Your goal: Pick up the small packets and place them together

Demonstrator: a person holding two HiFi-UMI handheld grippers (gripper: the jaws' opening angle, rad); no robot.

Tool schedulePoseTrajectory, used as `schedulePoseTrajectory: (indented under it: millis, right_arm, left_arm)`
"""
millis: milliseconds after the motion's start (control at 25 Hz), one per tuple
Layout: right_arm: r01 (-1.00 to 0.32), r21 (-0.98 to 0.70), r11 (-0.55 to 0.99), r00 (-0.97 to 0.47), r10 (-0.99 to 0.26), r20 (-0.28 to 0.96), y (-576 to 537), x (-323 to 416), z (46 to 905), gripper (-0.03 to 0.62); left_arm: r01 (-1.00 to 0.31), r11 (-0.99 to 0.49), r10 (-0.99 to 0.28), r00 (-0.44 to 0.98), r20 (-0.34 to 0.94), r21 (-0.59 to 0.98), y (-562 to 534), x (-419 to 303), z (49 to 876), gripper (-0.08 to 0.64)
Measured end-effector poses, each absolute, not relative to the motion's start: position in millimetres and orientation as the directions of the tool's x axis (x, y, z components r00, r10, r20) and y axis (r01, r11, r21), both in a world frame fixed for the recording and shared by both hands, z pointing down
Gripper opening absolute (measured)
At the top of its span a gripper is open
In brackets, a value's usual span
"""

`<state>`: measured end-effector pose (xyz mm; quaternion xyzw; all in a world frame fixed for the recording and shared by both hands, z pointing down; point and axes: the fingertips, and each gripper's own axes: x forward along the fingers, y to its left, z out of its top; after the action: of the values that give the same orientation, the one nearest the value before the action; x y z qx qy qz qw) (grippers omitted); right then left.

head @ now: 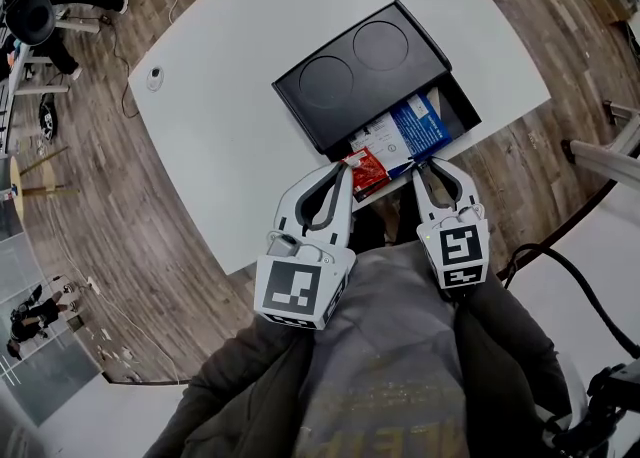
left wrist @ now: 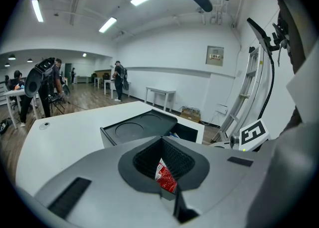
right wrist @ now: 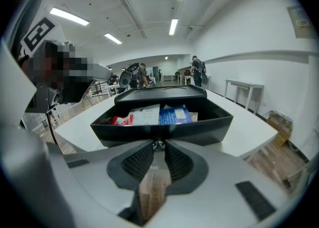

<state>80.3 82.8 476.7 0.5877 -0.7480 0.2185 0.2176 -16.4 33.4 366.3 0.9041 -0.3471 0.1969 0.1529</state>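
The left hand-held gripper [left wrist: 162, 141] pinches a red packet [left wrist: 167, 178] between its pads, over the near left corner of the open black box [right wrist: 164, 131]. The right hand-held gripper [right wrist: 158, 145] has its jaws narrow, tips at the box's front wall around a small shiny bit; whether they grip it is unclear. Inside the box lie a white packet [right wrist: 145, 115] and a blue packet [right wrist: 174, 114]. The box stands at the surface's [head: 230, 96] near edge
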Motion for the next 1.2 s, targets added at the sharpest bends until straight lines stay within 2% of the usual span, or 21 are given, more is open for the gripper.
schedulePoseTrajectory:
  millis: [1200]
  right_arm:
    - [-0.973,-0.090,0.213,-0.226,-0.798,0.558,94,76,472,0.075]
  left_arm:
    - [-0.632,-0.758,-0.494,0.717,0.491,0.161,30,4,371,0.002]
